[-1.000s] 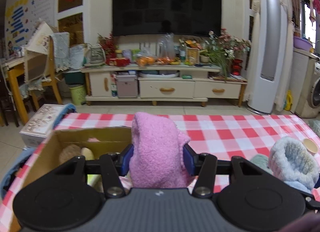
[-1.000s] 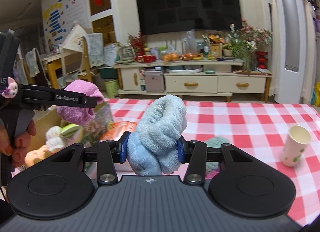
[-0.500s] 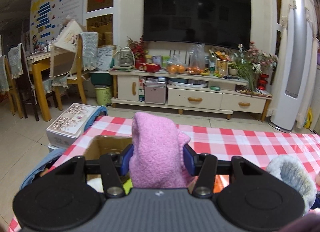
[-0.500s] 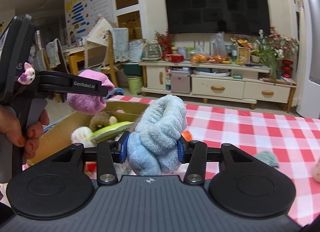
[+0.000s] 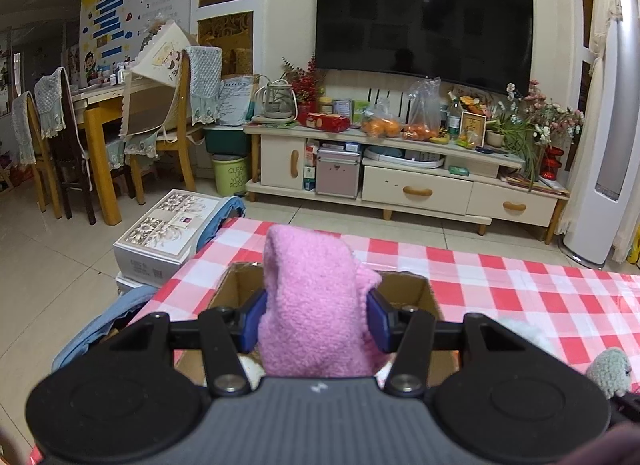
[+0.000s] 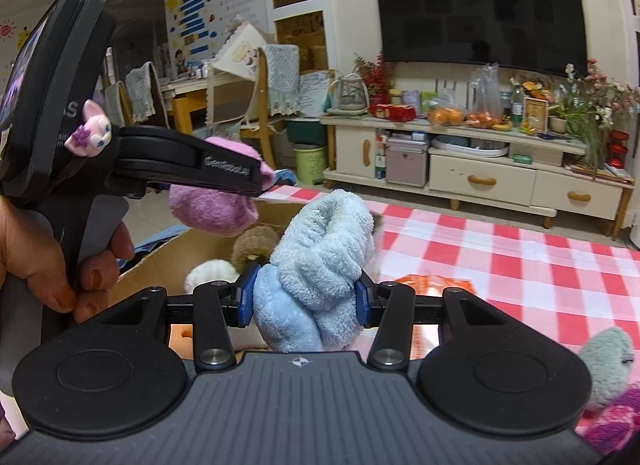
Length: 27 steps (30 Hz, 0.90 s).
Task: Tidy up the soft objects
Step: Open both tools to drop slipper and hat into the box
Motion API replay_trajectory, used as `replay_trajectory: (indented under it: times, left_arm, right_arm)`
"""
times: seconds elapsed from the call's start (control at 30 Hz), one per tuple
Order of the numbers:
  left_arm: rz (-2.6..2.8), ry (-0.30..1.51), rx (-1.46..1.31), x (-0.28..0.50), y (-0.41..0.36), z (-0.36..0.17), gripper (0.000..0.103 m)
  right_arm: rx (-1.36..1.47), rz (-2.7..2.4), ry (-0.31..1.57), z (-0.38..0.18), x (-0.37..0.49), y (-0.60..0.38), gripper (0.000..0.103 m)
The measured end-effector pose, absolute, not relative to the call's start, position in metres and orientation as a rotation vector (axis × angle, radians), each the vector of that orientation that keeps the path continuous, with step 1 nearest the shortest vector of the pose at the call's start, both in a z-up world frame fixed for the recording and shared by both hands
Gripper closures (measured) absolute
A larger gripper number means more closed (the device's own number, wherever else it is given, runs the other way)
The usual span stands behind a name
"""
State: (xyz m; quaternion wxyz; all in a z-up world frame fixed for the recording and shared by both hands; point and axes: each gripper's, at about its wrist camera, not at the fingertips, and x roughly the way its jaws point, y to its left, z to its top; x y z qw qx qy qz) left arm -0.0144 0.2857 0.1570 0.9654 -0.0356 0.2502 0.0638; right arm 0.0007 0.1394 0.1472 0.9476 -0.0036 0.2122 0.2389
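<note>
Left claw (image 5: pixel 314 321) — clenched on the fuzzy pink knitted sock (image 5: pixel 312 305), which stands upright between the blue pads (image 5: pixel 252 319) and rises above them. It hangs over the open brown cardboard box (image 5: pixel 416 293) on the red-and-white checked counter (image 5: pixel 520 297); the right wrist view shows the same sock drooping from your left claw above the box's near left corner. The risk, as a judgement: if you let go this close to the box wall, the sock may drape over the rim or slide off the counter edge toward the floor.

Right claw (image 6: pixel 304 297) — clenched on the fluffy light-blue rolled towel-cloth bundle (image 6: pixel 320 257), which bulges above and below the pads. It sits just beside the box's right wall, with a brown plush toy (image 6: pixel 254 241) and a white plush ball (image 6: pixel 208 273) visible inside. Both claws converge on one opening, so you could knock them together, or drop the blue bundle outside the box onto the orange packet (image 6: pixel 436 283). Loose pile can also cling to a pad on release.

Far right, a grey-green woolly item (image 6: pixel 604 361) lies on the counter, well apart from the box.
</note>
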Motion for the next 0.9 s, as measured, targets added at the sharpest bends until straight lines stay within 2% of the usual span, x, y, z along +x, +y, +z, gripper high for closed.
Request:
replay_trajectory:
  times: [0.2,0.27,0.3,0.33,0.37,0.43,0.5,0.9]
  left_arm:
    - [0.143,0.519,-0.083,-0.009,0.293,0.155,0.051]
    - [0.149,0.522,-0.082,-0.009,0.293,0.154,0.049]
    - [0.156,0.521,-0.078,-0.008,0.293,0.153,0.047]
    - [0.167,0.522,-0.064,-0.008,0.293,0.153,0.038]
    - [0.181,0.519,-0.048,-0.008,0.293,0.153,0.032]
    - [0.201,0.504,-0.019,-0.010,0.292,0.154,0.013]
    - [0.202,0.489,-0.010,-0.012,0.291,0.157,0.008]
    - [0.175,0.469,-0.018,-0.015,0.277,0.162,0.006]
  right_arm:
    - [-0.041,0.522,0.441,0.142,0.004,0.163,0.043]
    - [-0.048,0.533,0.449,0.140,0.007,0.167,0.040]
    - [-0.054,0.539,0.453,0.138,0.007,0.169,0.032]
    - [-0.065,0.544,0.457,0.136,0.007,0.172,0.020]
    - [-0.074,0.535,0.462,0.134,0.008,0.174,0.017]
    - [-0.066,0.525,0.483,0.132,0.007,0.173,0.010]
    - [-0.036,0.525,0.482,0.132,0.002,0.168,0.003]
    - [0.057,0.421,0.431,0.145,-0.031,0.124,0.000]
